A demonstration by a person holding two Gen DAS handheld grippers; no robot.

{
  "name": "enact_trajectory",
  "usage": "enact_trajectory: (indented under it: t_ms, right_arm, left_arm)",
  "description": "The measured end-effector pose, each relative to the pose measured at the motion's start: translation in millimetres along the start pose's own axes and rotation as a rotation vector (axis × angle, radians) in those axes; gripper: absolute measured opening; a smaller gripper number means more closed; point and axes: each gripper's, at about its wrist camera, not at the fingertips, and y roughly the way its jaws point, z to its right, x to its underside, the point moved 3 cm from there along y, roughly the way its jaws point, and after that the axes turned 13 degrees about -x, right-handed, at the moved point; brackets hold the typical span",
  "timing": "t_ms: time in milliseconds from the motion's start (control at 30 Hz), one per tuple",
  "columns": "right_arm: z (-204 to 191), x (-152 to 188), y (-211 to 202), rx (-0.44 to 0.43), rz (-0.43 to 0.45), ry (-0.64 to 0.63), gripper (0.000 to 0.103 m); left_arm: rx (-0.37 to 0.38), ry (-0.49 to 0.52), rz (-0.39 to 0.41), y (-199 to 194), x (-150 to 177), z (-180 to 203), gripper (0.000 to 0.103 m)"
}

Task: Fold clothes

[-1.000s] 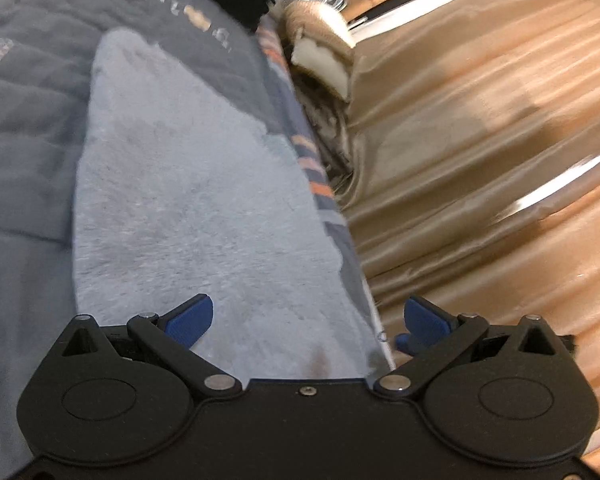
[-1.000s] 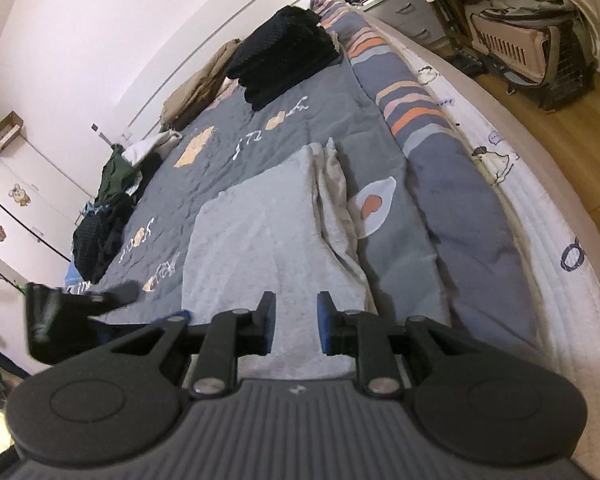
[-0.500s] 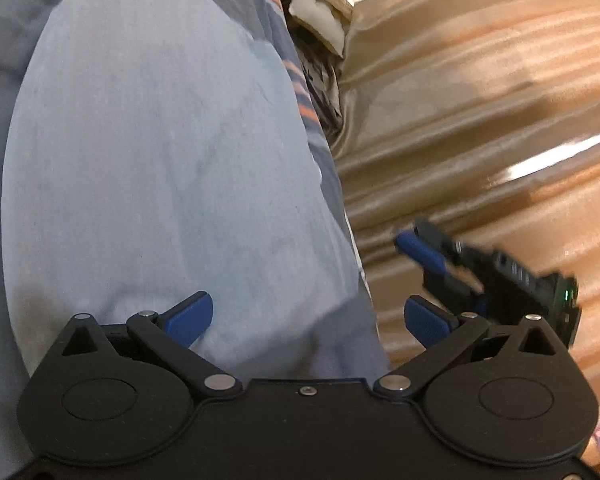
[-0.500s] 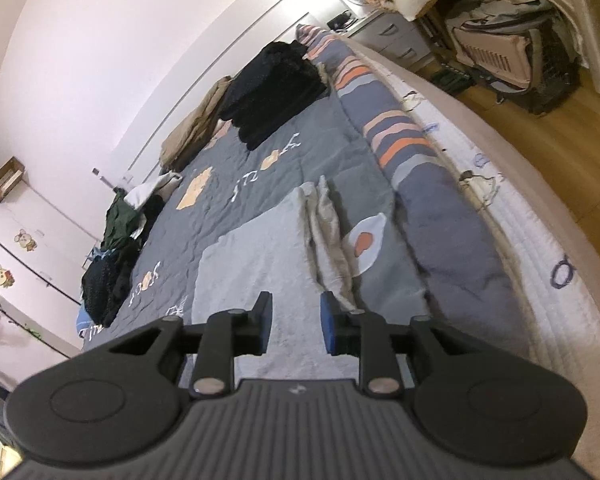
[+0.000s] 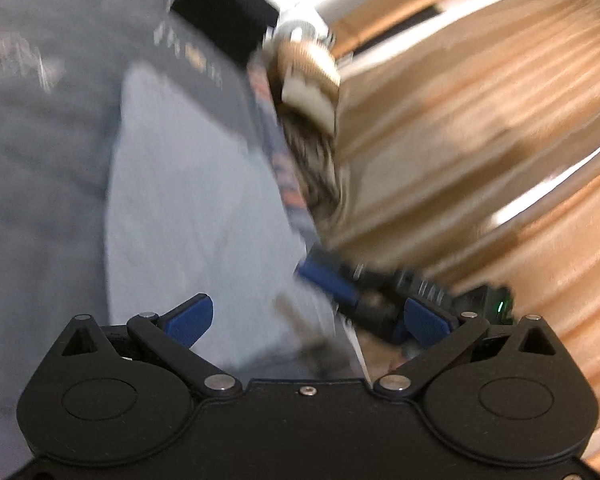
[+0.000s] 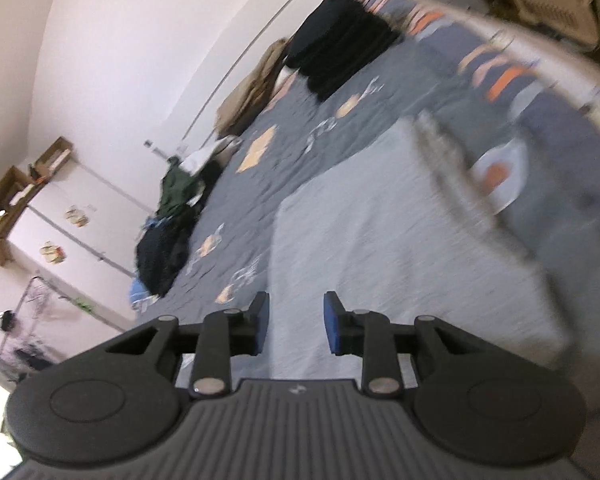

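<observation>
Two hand-held grippers are over a bed (image 6: 380, 128) with a dark grey cover. The left hand-held gripper (image 5: 308, 318) has its blue fingers spread wide and holds nothing. The right hand-held gripper (image 6: 296, 322) is partly spread, with a gap between its pads, also holding nothing. A light grey cloth (image 6: 380, 224) lies flat on the bed below both. A pile of black clothes (image 6: 340, 44) sits farther away on the bed.

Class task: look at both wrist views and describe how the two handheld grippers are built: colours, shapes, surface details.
The black plastic left gripper has flat linkage arms, silver pivot pins, round discs at each side and blue finger pads. The dark grey right gripper shares that layout, with a ribbed body, a small logo and blue pads. No sleeves or cables show.
</observation>
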Motion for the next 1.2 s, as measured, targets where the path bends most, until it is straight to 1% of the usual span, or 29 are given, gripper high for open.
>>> enact_trajectory:
  t_ms: [67,133,167,233,267,367,400,433,467,500,567,633,667,767,833,900,1000,1100,1200]
  right_arm:
    - [-1.1,10.3,13.8,-0.017,-0.021,0.032,0.029]
    - [-2.3,20.5,27.6,-0.035,-0.041,0.065,0.030]
    - [1.9,24.9,30.6,-0.005,-0.042,0.083,0.030]
    - [13.6,28.0,24.0,0.079,0.003,0.103,0.029]
    - [21.1,27.2,16.0,0.110,0.041,0.122,0.029]
    - [40.2,19.6,-18.6,0.123,0.165,0.199,0.028]
    - [44.8,17.2,-30.9,0.147,0.209,0.207,0.028]
    - [50.3,14.7,-46.2,0.191,0.258,0.213,0.028]
    - [56.6,12.9,-57.8,0.208,0.288,0.236,0.028]
    - [63.2,11.4,-68.7,0.220,0.315,0.263,0.025]
    - [73.4,9.9,-85.8,0.183,0.352,0.336,0.025]
    - [68.0,7.1,-96.0,0.186,0.371,0.317,0.026]
    - [61.5,6.5,-99.7,0.173,0.383,0.302,0.027]
    - [36.7,12.1,-95.1,0.075,0.386,0.267,0.029]
    - [21.8,22.5,-76.5,0.027,0.358,0.241,0.029]
    - [15.2,33.6,-57.8,-0.005,0.315,0.244,0.029]
    - [19.7,46.4,-31.7,-0.001,0.244,0.274,0.029]
    - [27.5,53.2,-26.9,0.063,0.224,0.276,0.029]
    - [37.5,47.8,-47.3,0.119,0.272,0.277,0.029]
  left_arm:
    - [-0.020,0.011,0.050,-7.1,-7.7,-0.8,0.103]
    - [-0.031,0.005,0.068,-4.4,-8.0,0.8,0.103]
    - [-0.037,0.006,0.073,-2.8,-7.2,2.5,0.103]
    - [-0.050,0.020,0.073,0.9,-3.9,7.9,0.103]
    - [-0.058,0.034,0.073,1.4,-2.8,9.6,0.103]
    - [-0.071,0.074,0.070,-2.0,0.9,12.9,0.103]
    - [-0.070,0.079,0.068,-4.3,0.7,10.9,0.103]
    - [-0.068,0.081,0.066,-5.8,1.4,9.9,0.103]
    - [-0.067,0.082,0.065,-6.9,1.7,9.2,0.103]
    - [-0.065,0.079,0.066,-8.7,2.1,7.9,0.103]
    - [-0.064,0.075,0.069,-11.7,2.7,5.4,0.103]
    - [-0.063,0.070,0.072,-13.0,2.4,4.5,0.103]
    - [-0.061,0.068,0.073,-13.0,2.2,4.9,0.103]
    - [-0.051,0.070,0.076,-12.2,1.7,7.3,0.103]
    - [-0.047,0.079,0.076,-11.5,2.0,10.1,0.103]
    - [-0.046,0.083,0.072,-10.5,3.1,11.3,0.103]
    - [-0.050,0.089,0.063,-9.3,5.2,11.9,0.103]
    - [-0.067,0.115,0.063,-8.1,6.9,14.0,0.103]
    - [-0.089,0.157,0.053,-5.2,10.2,17.7,0.103]
